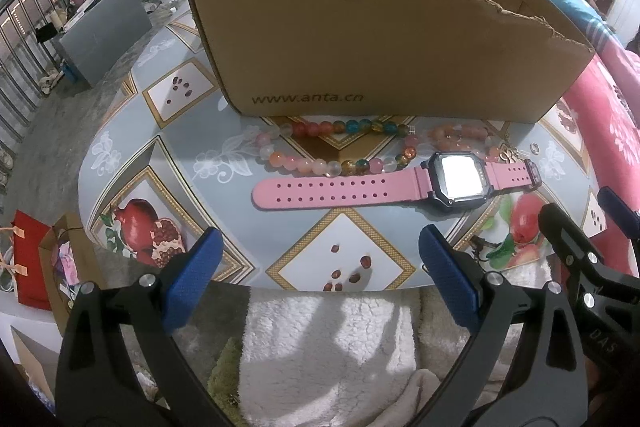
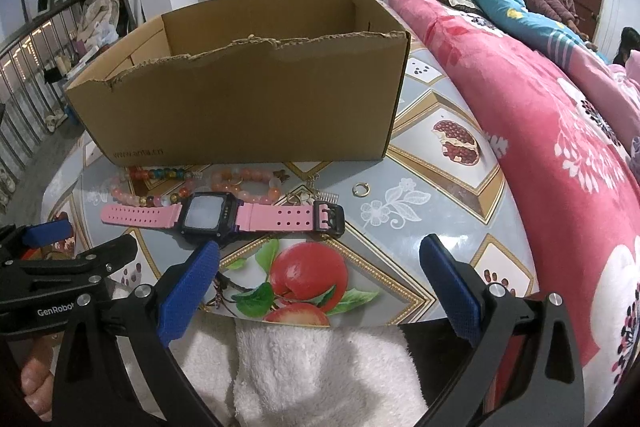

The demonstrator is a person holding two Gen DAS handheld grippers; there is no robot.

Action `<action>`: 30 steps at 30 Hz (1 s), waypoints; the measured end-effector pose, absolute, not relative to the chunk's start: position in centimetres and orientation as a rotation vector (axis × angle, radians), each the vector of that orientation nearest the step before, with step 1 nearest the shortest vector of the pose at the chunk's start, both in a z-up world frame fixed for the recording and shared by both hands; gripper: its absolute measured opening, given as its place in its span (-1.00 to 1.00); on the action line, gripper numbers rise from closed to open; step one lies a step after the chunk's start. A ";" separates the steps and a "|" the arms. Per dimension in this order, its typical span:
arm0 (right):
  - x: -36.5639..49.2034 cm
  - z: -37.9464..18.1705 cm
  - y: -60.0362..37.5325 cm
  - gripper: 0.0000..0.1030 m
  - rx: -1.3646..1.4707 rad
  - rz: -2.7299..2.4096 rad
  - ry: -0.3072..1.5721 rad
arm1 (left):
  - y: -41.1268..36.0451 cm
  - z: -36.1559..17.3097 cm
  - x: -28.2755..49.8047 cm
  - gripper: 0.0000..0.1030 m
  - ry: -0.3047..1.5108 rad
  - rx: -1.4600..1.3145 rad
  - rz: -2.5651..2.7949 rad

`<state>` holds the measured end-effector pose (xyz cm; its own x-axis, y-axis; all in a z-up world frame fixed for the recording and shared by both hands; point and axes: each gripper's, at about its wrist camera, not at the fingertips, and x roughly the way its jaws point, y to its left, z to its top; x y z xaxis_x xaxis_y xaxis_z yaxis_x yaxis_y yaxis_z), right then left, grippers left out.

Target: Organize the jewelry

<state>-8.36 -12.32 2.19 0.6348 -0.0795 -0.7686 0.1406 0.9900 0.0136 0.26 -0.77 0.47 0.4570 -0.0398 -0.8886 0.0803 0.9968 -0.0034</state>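
Note:
A pink-strapped watch (image 1: 400, 183) (image 2: 224, 217) lies flat on the table in front of an open cardboard box (image 1: 380, 47) (image 2: 248, 99). Behind the watch lie a multicoloured bead bracelet (image 1: 336, 147) (image 2: 152, 187) and an orange bead bracelet (image 1: 460, 135) (image 2: 248, 183). A small gold ring (image 2: 360, 190) (image 1: 534, 147) rests to the right, with small gold pieces (image 2: 300, 197) near the watch buckle. My left gripper (image 1: 320, 275) hangs open at the table's near edge, below the watch. My right gripper (image 2: 320, 279) is open too, just nearer than the watch, nothing between its fingers.
The table (image 1: 160, 155) (image 2: 440, 211) has a fruit-patterned cover. A pink floral quilt (image 2: 540, 147) lies along its right side. White fluffy cloth (image 1: 328, 347) sits below the near edge. Red bag (image 1: 32, 263) and clutter stand on the floor at left. People sit far right.

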 end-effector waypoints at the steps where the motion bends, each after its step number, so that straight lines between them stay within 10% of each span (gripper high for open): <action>1: -8.4 2.2 -12.3 0.90 0.074 -0.127 0.874 | -0.9 0.5 0.3 0.84 1.094 0.042 -0.073; 30: -8.4 2.2 -12.4 0.90 0.075 -0.126 0.872 | -0.4 0.5 -0.1 0.84 1.085 0.038 -0.072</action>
<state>-8.42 -12.38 2.23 0.6367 -0.0797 -0.7670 0.1410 0.9899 0.0142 -0.10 -0.39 0.49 0.4651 -0.0403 -0.8843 0.0775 0.9970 -0.0047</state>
